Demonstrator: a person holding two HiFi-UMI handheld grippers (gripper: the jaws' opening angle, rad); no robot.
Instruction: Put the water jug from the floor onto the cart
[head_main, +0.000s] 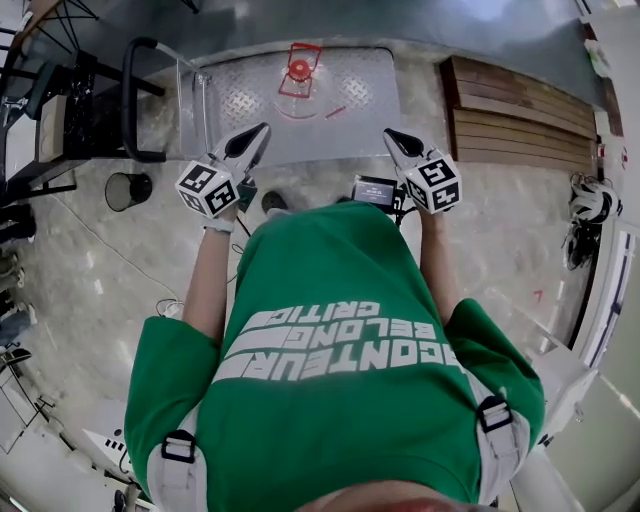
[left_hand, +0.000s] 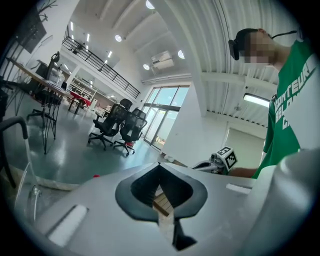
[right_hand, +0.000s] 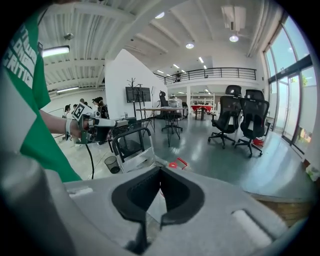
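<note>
From where I stand the job looks about done. The clear water jug (head_main: 299, 70) with its red cap appears to sit on the diamond-plate deck of the cart (head_main: 240, 100), not on the floor. It is so transparent that I go mostly by the cap and red trim. It lies ahead of both claws, roughly midway between the lines they point along and past the deck's near edge. The left claw (head_main: 258, 134) is pressed together on nothing, and its own view (left_hand: 160, 172) shows only the bare notch between the closed tips. The right claw (head_main: 394, 137) is likewise pressed together and empty (right_hand: 160, 172), well apart from the jug. If anything is left, I'd judge it to be no more than checking that the jug sits steady away from the deck's edges. It seems to have bare plate on every side, though the far edge looks closest. For room, the cart's black push handle (head_main: 130, 100) rises beyond and to the left of the left claw, with a small round bin (head_main: 128, 190) on the floor further left. A stack of wooden boards (head_main: 520, 115) lies to the right of the right claw, just off the deck's end. Between the two claws and the near edge the floor is open.
</note>
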